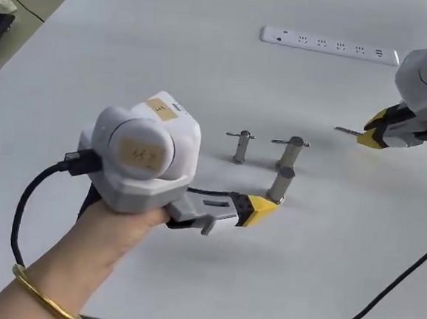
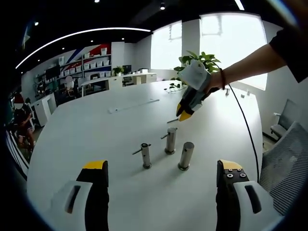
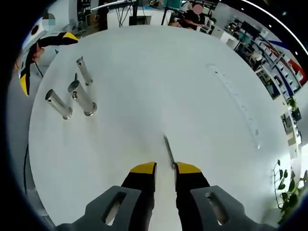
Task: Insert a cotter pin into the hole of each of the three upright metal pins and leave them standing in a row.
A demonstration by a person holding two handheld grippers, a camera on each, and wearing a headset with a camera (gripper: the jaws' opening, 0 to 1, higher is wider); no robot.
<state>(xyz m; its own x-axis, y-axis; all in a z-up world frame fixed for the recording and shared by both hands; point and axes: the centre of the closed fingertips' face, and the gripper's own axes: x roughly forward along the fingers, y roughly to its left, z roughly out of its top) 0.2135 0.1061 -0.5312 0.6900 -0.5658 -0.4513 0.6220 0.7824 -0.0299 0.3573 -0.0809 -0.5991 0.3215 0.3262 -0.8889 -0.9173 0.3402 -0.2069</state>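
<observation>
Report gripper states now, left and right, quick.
Left gripper: open, nothing between its jaws.
Right gripper: shut on a cotter pin.

Head view: the right gripper is running off the right edge, so its body is only partly showing. The cotter pin it's pinching is hiding its back end between the jaws. The left gripper is covering the foot of the nearest metal pin with its yellow tip, and that pin's hole is coming out too small to see. The black cable is getting cut by the bottom edge.
</observation>
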